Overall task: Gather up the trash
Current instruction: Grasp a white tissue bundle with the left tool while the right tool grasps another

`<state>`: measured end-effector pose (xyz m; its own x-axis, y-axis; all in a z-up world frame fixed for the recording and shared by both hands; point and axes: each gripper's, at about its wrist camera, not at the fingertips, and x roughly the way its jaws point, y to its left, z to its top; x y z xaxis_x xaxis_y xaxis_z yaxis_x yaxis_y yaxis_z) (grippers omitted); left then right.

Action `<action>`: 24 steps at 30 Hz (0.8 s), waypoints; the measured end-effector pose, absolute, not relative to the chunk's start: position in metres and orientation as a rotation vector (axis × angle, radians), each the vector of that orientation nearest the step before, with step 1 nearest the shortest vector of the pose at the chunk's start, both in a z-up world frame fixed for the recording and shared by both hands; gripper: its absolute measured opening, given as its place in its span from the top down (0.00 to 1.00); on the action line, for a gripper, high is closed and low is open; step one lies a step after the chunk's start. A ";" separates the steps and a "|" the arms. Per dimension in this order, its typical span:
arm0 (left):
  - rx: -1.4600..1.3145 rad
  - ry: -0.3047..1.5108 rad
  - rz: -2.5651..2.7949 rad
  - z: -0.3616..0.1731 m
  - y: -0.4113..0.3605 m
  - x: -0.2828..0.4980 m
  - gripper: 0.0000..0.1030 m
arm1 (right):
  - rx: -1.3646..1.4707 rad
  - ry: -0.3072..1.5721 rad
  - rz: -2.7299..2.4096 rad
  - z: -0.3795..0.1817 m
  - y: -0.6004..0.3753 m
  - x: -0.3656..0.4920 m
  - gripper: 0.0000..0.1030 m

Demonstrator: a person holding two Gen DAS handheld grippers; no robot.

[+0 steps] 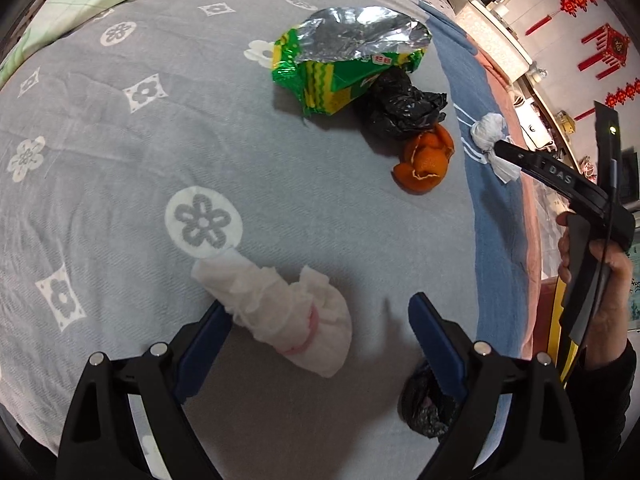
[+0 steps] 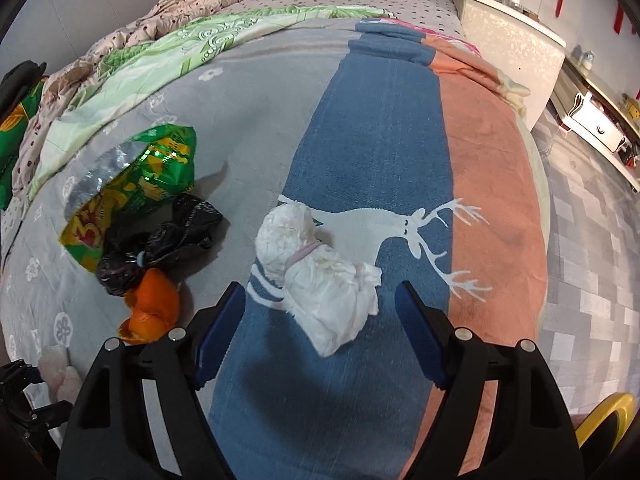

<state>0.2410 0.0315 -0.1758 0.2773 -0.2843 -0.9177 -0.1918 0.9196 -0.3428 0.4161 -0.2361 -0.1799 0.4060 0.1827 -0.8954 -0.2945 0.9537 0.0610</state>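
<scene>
- Left gripper (image 1: 320, 340) hung wide over a tissue wad (image 1: 280, 316), nothing gripped; orange peel (image 1: 426, 160) lay well beyond.
- Right gripper (image 2: 320, 332) gaped around another tissue bundle (image 2: 320, 276), just beside the peel.
- Pickup step, I judged: next, lower and close.

We see each hand-held gripper (image 1: 318, 344) built of glossy black arms with silver round screws and blue finger pads (image 1: 434, 346). The right hand-held gripper (image 2: 320, 320) matches, with white lettering, a thin black cable, and a dark sleeve (image 1: 608, 392) behind it.
</scene>
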 end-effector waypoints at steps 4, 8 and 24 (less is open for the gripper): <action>-0.388 1.292 -0.050 -0.181 0.023 0.244 0.26 | -0.113 1.139 0.287 -0.196 -0.237 0.425 0.45; -0.343 1.276 -0.033 -0.182 0.016 0.248 0.45 | -0.118 1.132 0.285 -0.201 -0.235 0.427 0.50; -0.337 1.213 -0.035 -0.157 0.028 0.230 0.75 | -0.048 1.056 0.277 -0.155 -0.245 0.399 0.83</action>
<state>0.2302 0.0283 -0.1569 0.3563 -0.2056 -0.9115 -0.1522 0.9497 -0.2737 0.3985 -0.2451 -0.1554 0.4613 0.2024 -0.8639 -0.2485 0.9641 0.0932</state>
